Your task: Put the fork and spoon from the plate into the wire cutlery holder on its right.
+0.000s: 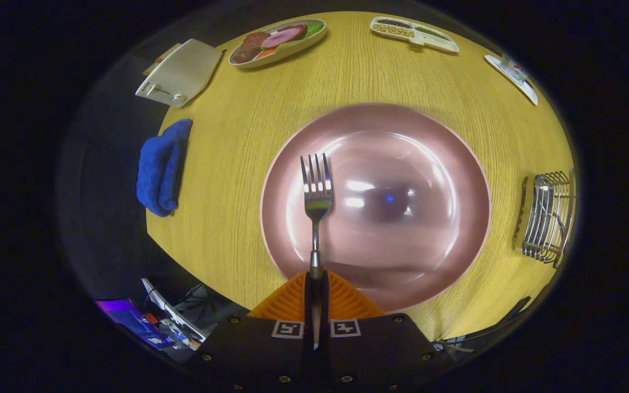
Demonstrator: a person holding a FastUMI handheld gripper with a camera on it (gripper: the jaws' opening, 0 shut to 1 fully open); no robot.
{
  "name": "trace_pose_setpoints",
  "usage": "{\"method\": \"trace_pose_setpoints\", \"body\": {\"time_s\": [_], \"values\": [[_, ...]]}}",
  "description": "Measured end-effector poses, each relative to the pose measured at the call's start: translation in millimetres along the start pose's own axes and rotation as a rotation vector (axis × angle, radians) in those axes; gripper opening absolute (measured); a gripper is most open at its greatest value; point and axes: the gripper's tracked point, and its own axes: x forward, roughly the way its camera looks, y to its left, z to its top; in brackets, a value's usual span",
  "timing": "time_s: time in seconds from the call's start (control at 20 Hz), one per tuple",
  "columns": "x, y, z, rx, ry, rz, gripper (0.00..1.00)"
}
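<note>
My gripper (315,278) is shut on the handle of a metal fork (316,191), whose tines point forward over a large pink plate (434,164). The fork appears lifted above the plate's left half. The plate's surface is bare and shiny, with no spoon on it. The wire cutlery holder (548,217) stands on the wooden table (227,164) to the right of the plate, well off to the right of my fingers.
A blue cloth (160,168) lies at the table's left edge. Beyond the plate sit a dish of toy food (277,41), a divided tray (414,33), a white toaster-like box (181,72) and a small white dish (512,75).
</note>
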Motion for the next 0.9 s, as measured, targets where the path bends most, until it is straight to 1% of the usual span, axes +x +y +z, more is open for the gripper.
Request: {"method": "trace_pose_setpoints", "body": {"time_s": [0.4, 0.7, 0.9], "values": [[-23, -9, 13, 0.043, -0.050, 0.014, 0.03], [-60, -32, 36, 0.118, -0.132, 0.022, 0.04], [-91, -55, 42, 0.151, -0.173, 0.012, 0.04]]}}
